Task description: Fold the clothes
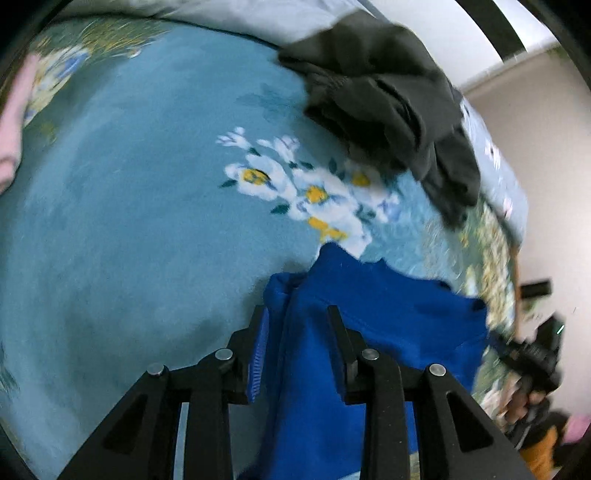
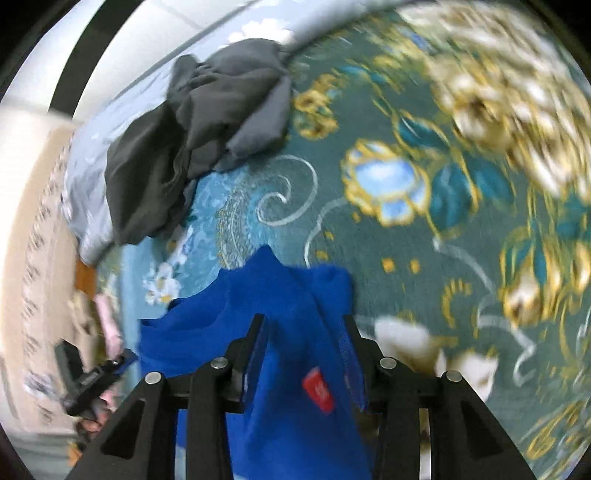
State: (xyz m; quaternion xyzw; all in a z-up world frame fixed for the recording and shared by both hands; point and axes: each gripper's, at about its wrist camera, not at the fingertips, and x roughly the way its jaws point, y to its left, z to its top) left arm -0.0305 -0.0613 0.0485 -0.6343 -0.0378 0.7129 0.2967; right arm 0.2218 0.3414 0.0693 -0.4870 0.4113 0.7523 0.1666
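A bright blue garment point(image 1: 388, 314) lies bunched on the teal flowered blanket point(image 1: 129, 203). My left gripper point(image 1: 295, 310) points down at the garment's left edge with its jaws apart. Blue cloth runs between the fingers, and the pads do not press on it. In the right wrist view the same blue garment point(image 2: 207, 332) shows a red label point(image 2: 318, 391). My right gripper point(image 2: 303, 319) stands open over the garment's other edge, with loose cloth draped between its fingers. A crumpled dark grey garment point(image 1: 388, 103) point(image 2: 192, 140) lies farther back on the bed.
A pink garment point(image 1: 11, 122) lies at the blanket's far left. A pale sheet point(image 1: 258, 14) edges the back of the bed. The blanket point(image 2: 406, 240) carries gold and blue flowers to the right. A hand point(image 1: 524, 402) holds the other gripper at the bed's edge, beside a pale wall.
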